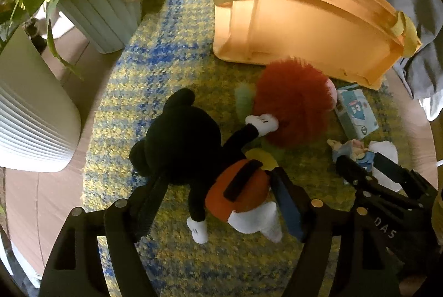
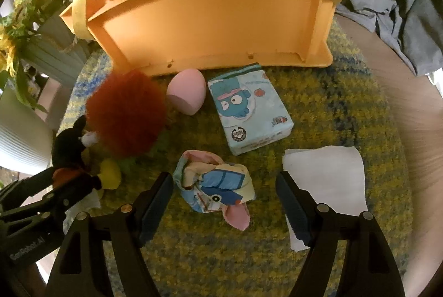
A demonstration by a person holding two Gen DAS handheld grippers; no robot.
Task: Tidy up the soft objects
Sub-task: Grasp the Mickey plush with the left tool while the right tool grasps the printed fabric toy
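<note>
- Left gripper (image 1: 221, 202) jaws stand wide around the mouse plush (image 1: 193, 147), not pressing.
- Right gripper (image 2: 224, 200) jaws stand wide around the folded cloth bundle (image 2: 216, 186) on the rug (image 2: 332, 108).

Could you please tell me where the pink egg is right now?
In the right wrist view, the pink egg lies on the rug, just before the orange basket, between the red pompom and the tissue pack.

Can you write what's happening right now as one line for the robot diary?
left gripper: open over mouse plush | right gripper: open around cloth bundle | orange bin: on rug
</note>
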